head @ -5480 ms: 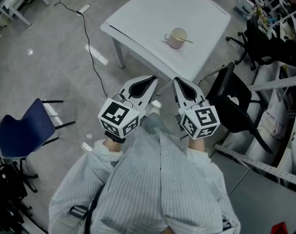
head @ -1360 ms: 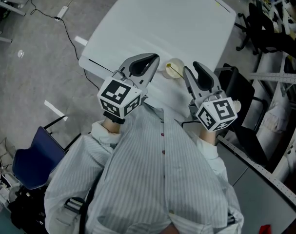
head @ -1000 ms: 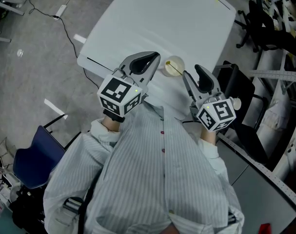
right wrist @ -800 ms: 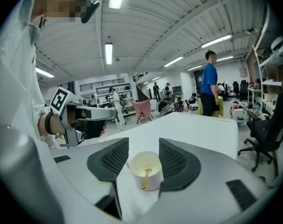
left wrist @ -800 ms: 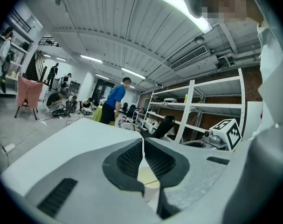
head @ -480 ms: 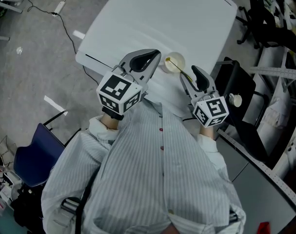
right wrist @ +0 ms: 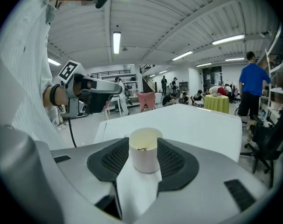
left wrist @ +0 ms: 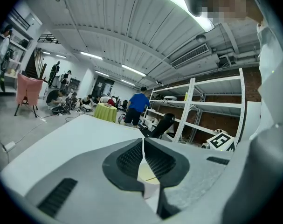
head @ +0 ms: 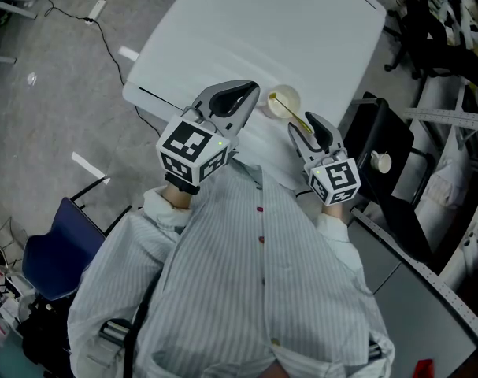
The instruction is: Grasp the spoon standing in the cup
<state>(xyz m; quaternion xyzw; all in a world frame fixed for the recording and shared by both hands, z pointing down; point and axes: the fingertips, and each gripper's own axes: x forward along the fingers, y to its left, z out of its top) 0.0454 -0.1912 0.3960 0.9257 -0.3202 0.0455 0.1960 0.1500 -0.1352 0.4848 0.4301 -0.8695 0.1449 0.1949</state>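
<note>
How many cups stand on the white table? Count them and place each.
1. The cup stands near the table's near edge, just ahead of the right gripper, spoon inside. The left gripper could hide another.

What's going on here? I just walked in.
A person stands at a white table with a gripper in each hand. The right gripper, jaws apart, is lined up on the cup, whose spoon leans toward it; nothing is gripped yet. The left gripper, jaws together, hovers beside the cup.
</note>
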